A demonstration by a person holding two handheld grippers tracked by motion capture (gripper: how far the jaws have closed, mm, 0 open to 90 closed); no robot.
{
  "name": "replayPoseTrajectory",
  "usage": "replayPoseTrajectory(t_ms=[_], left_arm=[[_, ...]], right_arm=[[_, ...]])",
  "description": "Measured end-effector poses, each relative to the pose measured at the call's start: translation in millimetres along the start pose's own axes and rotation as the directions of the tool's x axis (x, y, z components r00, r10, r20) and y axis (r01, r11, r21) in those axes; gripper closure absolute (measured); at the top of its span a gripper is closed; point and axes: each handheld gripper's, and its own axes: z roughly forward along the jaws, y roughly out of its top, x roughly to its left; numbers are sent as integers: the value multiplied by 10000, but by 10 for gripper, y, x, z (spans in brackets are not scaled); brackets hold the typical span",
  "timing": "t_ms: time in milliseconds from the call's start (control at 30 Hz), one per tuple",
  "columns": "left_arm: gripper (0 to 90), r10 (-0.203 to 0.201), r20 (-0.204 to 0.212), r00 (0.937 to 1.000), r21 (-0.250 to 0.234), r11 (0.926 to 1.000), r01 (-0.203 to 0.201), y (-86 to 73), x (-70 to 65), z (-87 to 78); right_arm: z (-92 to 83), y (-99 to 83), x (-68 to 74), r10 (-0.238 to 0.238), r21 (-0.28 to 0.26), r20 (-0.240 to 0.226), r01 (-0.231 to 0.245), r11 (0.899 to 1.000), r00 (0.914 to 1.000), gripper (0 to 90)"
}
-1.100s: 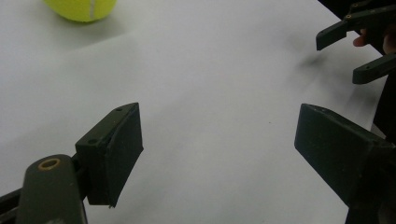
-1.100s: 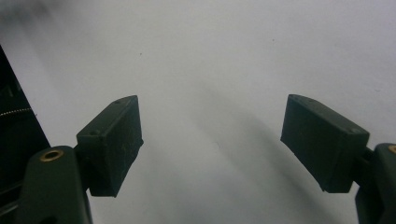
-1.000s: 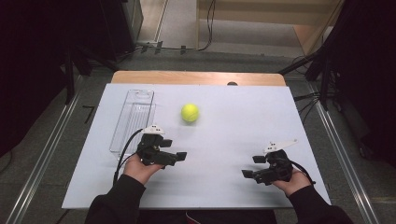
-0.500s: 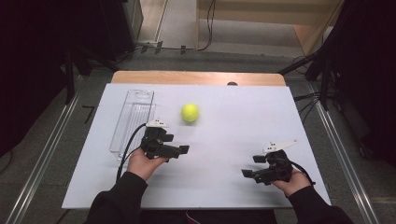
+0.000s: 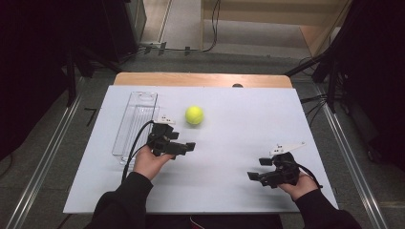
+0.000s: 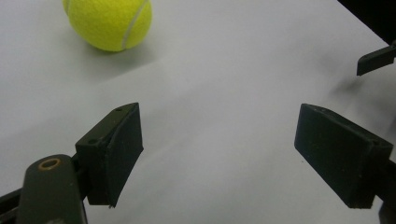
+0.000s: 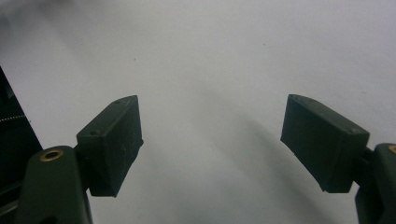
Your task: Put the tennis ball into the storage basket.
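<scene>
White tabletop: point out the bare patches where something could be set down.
The widest free patch on the white tabletop runs from the yellow tennis ball to the right edge, above the right gripper. The near strip between both hands is bare too. It is crowded at the left, around the clear plastic tray and left gripper.

Bare white surface (image 5: 248, 124) runs wide through the middle and far right, so there's open passage there. Far left, the clear plastic tray (image 5: 136, 121) lies lengthwise along the edge and blocks that lane. Just right of it sits the tennis ball (image 5: 194, 115), with a narrow gap between the two. The left gripper (image 5: 184, 147), jaws apart with nothing between them, sits near the ball with clear surface in between. The right gripper (image 5: 260, 169), near right, faces bare surface.
</scene>
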Motion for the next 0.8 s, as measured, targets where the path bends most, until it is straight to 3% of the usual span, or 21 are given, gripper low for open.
replayPoseTrajectory(t_ms=[300,500,600,800], left_arm=[[161,113,-164,9998,-114,9999,-114,121,39,101],[119,248,-472,9986,21,9997,-248,214,45,162],[0,191,-427,9989,-70,9998,-194,265,67,204],[0,150,-344,9993,-117,9998,-154,321,90,215]], right_arm=[[-3,-1,-3,-10,-61,-54,9,10000,10000,185],[-3,4,0,-12,-69,-59,12,10000,10000,185],[-7,3,-3,7,-79,-88,-8,10000,10000,185],[-9,3,-5,-19,-90,-113,18,10000,9999,185]])
